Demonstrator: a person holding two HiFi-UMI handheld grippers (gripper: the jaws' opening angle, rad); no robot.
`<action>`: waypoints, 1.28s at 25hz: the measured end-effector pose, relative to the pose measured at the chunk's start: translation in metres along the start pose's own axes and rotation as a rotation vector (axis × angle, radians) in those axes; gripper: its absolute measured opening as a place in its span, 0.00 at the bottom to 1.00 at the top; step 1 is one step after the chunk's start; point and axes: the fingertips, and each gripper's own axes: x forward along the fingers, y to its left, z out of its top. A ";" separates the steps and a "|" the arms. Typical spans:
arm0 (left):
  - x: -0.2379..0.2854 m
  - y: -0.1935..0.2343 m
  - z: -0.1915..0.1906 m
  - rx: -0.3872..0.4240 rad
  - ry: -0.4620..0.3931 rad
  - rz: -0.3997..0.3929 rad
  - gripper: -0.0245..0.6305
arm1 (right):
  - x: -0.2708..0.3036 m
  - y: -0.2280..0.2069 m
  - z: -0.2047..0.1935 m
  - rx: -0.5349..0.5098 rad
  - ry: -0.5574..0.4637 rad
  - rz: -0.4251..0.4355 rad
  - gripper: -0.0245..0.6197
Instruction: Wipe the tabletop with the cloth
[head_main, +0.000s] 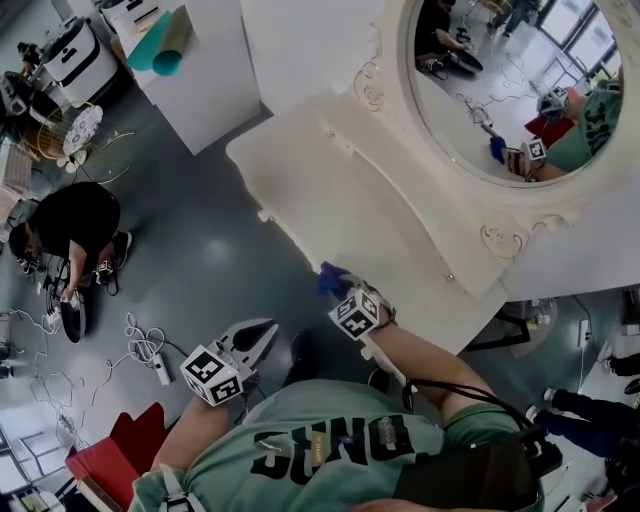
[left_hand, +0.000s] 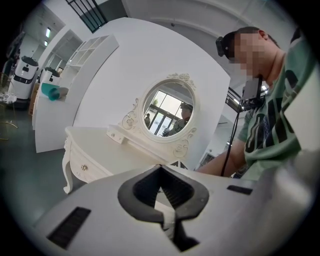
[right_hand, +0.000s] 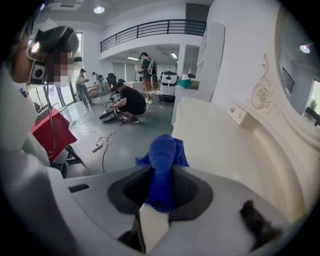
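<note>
As I read the head view first, the right gripper (head_main: 336, 286) sat just beside the near edge of the white tabletop (head_main: 340, 190), with the blue cloth (head_main: 331, 279) bunched at its tip, while the left gripper (head_main: 262, 336) hung lower, over the grey floor (head_main: 210, 240) and clear of the table. From there the tabletop lay ahead of the cloth, its long axis running from the upper left down to the lower right under the oval mirror (head_main: 510, 80). I could not tell whether the cloth touched the edge or hung just short of it. In the left gripper view, the left gripper (left_hand: 160, 172) had its 2 jaws together with nothing between them, and the tabletop (left_hand: 100, 145) stood well apart, out in front. In the right gripper view, the right gripper (right_hand: 162, 172) was clamped on the cloth (right_hand: 163, 162), which stood up out of the jaws as a thick fold along the gripper's own line. The tabletop (right_hand: 215, 140) stretched away ahead and to the right of it. I judged the wipe had not begun: the right gripper was plainly the nearer 1, and its coming move would need to carry the cloth forward and rightward onto the surface, then along that long axis.
</note>
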 end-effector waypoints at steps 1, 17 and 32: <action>0.000 -0.006 -0.002 -0.002 -0.003 0.002 0.04 | -0.006 -0.013 -0.001 0.033 -0.025 -0.017 0.20; 0.023 -0.053 -0.028 -0.021 0.025 -0.051 0.04 | -0.085 -0.219 -0.146 0.512 0.138 -0.568 0.20; 0.034 -0.067 -0.013 0.023 0.029 -0.076 0.04 | -0.045 0.026 -0.060 0.060 0.019 -0.031 0.19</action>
